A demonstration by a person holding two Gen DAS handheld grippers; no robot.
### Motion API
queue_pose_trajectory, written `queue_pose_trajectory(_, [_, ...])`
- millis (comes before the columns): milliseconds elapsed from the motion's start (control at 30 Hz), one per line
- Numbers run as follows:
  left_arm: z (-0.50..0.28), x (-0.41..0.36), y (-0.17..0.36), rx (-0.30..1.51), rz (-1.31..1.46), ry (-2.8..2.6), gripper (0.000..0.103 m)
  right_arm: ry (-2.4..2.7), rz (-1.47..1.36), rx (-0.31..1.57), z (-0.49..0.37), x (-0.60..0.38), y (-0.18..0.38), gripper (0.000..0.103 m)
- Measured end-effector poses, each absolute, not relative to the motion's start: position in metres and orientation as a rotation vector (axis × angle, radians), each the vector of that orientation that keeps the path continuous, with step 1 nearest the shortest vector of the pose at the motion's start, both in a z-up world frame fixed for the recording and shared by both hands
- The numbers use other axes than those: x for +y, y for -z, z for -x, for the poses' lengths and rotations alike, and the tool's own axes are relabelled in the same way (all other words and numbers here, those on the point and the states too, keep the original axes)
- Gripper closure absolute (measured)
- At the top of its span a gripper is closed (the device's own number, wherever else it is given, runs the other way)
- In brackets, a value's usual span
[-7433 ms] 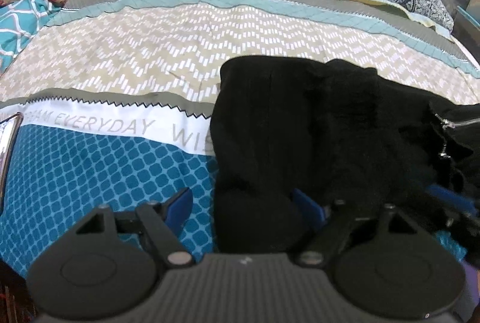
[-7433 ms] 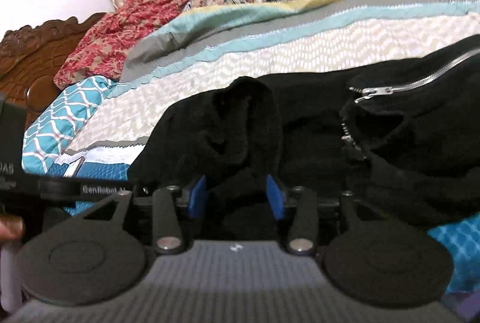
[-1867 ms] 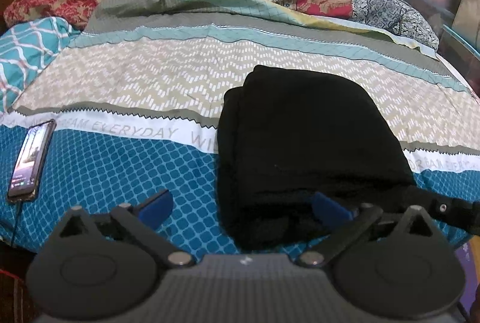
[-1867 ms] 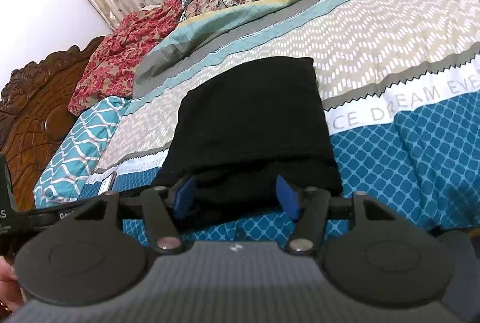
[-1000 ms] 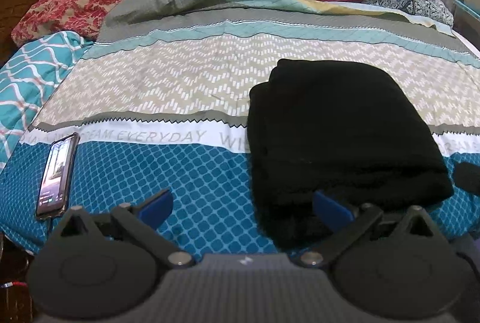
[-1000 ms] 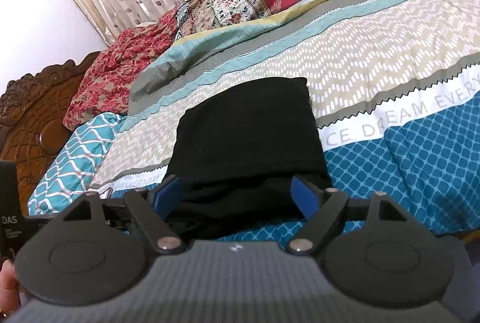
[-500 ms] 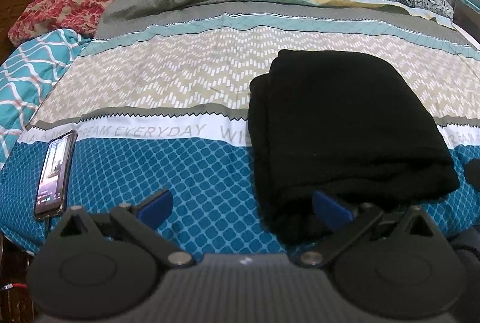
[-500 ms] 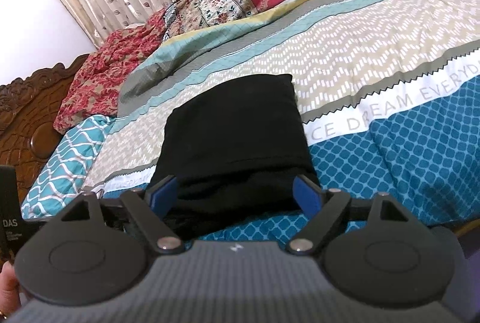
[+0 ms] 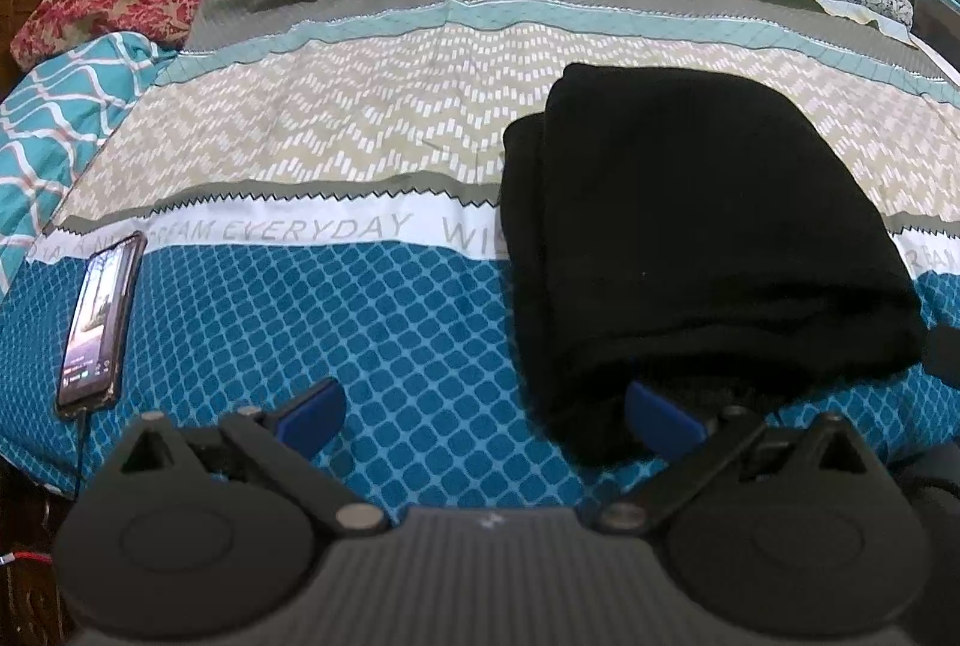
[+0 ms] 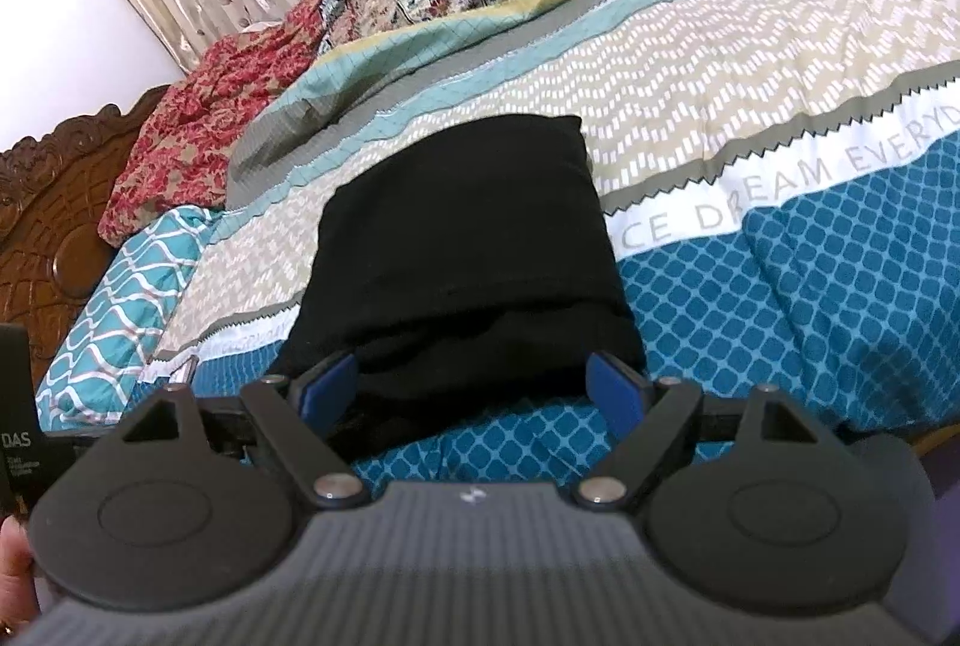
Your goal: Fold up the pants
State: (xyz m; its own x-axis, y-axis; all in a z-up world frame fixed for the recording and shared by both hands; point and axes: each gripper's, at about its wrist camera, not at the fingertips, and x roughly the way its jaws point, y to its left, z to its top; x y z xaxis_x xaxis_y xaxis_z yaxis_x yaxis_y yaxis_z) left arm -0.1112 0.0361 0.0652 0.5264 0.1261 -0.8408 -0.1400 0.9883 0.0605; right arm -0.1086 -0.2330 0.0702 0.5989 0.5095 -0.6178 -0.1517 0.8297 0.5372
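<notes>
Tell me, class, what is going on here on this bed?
A person holding a two-finger gripper in each hand is folding black pants on a patterned bedspread. The pants lie in a compact folded bundle. The left gripper and the right gripper both hang open near the bundle's near edge, gripping nothing. A phone lies on the bedspread to the left, apart from the pants. The folding looks about finished.
</notes>
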Motion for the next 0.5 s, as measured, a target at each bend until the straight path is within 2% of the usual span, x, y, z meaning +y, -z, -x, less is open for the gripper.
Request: queue_pose_trajectory(500, [0.112, 0.037, -0.053, 1.033, 0.026, -0.156, 0.0, -0.352, -0.476, 0.965, 0.103, -0.237, -0.048, 0.018])
